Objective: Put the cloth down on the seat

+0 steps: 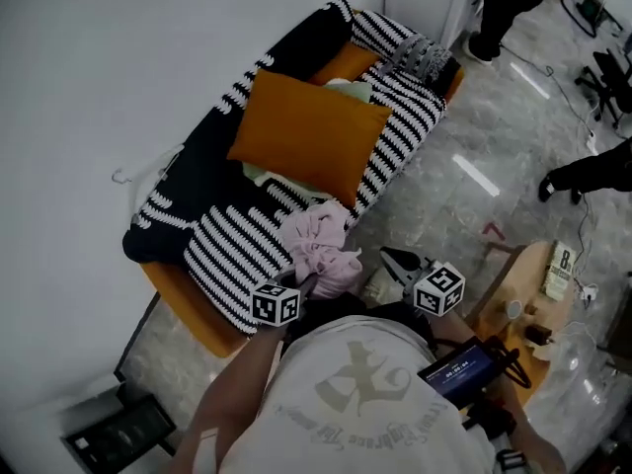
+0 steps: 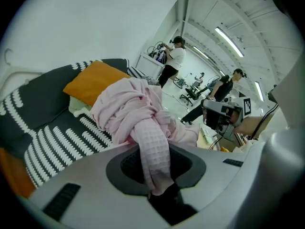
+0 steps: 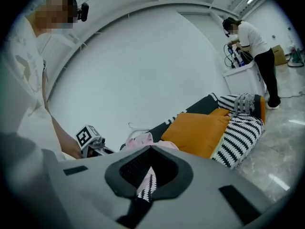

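Cloth (image 1: 318, 247): pink, waffle-weave, bunched into a loose wad with one twisted rope of fabric trailing out of it. Expect it to be light and completely limp. It won't hold a shape, it will sag and unroll once released, and the textured weave should give the pads good friction, so slipping is unlikely and nothing here can break. A pinch on any thick fold is enough, and the twisted rope is the handiest place, which is where you have it. Your left gripper (image 1: 304, 286) has its jaws clenched on that rope. In the left gripper view the strand runs straight down the throat between the pads, and the bulk of the wad billows out just beyond the tips and over them. Your right gripper (image 1: 395, 262) holds nothing. Its view shows only a narrow slit between the jaws, with pink fabric and stripes visible through it as background, not caught. It points at the wad from the side and sits near it but apart. In the head view the wad lies at the front edge of the seat, over the striped throw (image 1: 227, 250) that covers the sofa, just in front of the orange cushion (image 1: 306, 131). You can't tell from here whether its underside touches the throw or hangs just above it. Part of the bundle looks to overhang the front edge toward you, so my guess is that a limp piece let go there could slide off toward the floor. Carry it further in over the stripes before you let go.
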### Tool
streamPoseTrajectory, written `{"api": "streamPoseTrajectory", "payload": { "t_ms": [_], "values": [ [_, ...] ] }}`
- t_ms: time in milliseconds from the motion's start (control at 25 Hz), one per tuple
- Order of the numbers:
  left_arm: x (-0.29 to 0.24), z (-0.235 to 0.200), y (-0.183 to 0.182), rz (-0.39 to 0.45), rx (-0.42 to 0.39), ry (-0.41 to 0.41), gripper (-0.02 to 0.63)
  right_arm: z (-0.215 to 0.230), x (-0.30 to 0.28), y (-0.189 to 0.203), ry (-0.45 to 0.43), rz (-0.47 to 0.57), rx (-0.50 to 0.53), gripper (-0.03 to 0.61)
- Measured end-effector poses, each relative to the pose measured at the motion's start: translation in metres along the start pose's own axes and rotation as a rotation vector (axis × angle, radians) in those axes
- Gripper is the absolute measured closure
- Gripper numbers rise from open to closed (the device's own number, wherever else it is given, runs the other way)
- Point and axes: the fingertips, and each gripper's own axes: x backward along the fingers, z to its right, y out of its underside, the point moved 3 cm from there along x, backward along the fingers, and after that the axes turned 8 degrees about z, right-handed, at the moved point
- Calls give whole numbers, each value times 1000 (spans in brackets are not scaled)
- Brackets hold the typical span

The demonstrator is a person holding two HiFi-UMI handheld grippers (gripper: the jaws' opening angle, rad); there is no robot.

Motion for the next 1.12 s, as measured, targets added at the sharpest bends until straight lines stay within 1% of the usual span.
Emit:
{"api": "streamPoseTrajectory", "payload": {
  "t_ms": [240,440,560,800,960,1120],
  "values": [
    [20,-27,9,30,111,-95,517,-15,-34,-4,-117,-52,-20,563],
    [36,-61,19,57,186,-165,517,-27,-66,3,-192,-128,-7,563],
    [42,-80,27,69,225,-191,517,-26,-85,3,-197,-152,15,563],
    [47,-121,30,57,270,-199,517,-32,-122,-6,-169,-178,45,563],
    [51,-157,25,31,266,-203,515,-44,-155,-6,-144,-198,59,563],
    [65,-203,21,20,271,-200,515,-59,-206,3,-153,-217,77,563]
  ]
}}
